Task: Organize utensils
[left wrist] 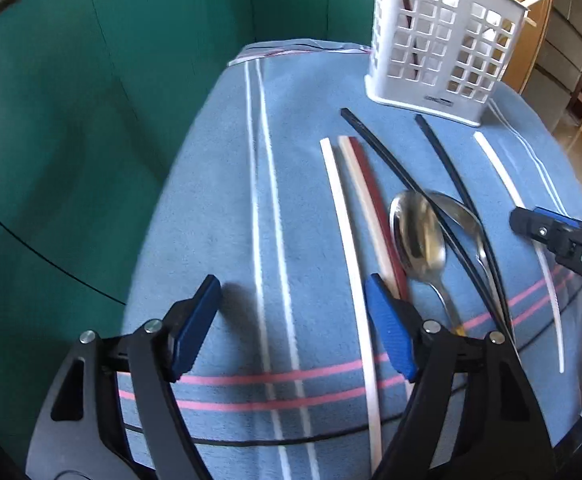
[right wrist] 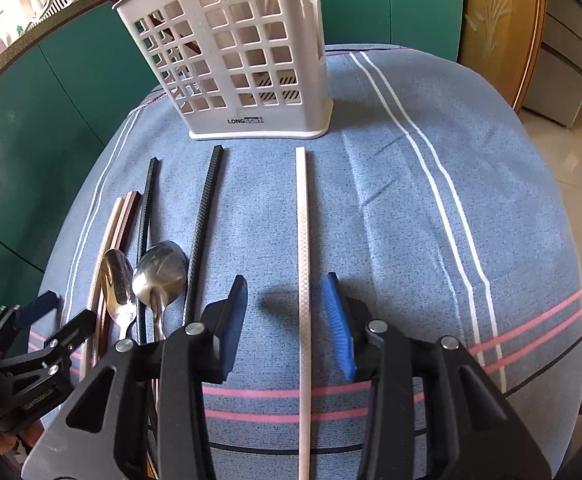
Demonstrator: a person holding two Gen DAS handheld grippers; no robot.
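A white lattice utensil holder [left wrist: 443, 44] [right wrist: 235, 56] stands at the far side of the blue striped cloth; a dark stick and a white stick lean inside it. Several chopsticks lie in front of it: white [left wrist: 351, 264], cream and dark red [left wrist: 371, 204], two black [right wrist: 205, 224], and a white textured one [right wrist: 303, 280]. Two metal spoons [left wrist: 419, 236] [right wrist: 159, 276] lie among them. My left gripper [left wrist: 291, 320] is open and empty over the cloth, left of the white chopstick. My right gripper [right wrist: 287, 320] is open, its fingers straddling the white textured chopstick.
Green cabinets [left wrist: 111, 60] stand behind and left of the table. A wooden door and grey drawers [right wrist: 563, 52] are on the right. The cloth-covered table [right wrist: 471, 208] drops off at its rounded edges.
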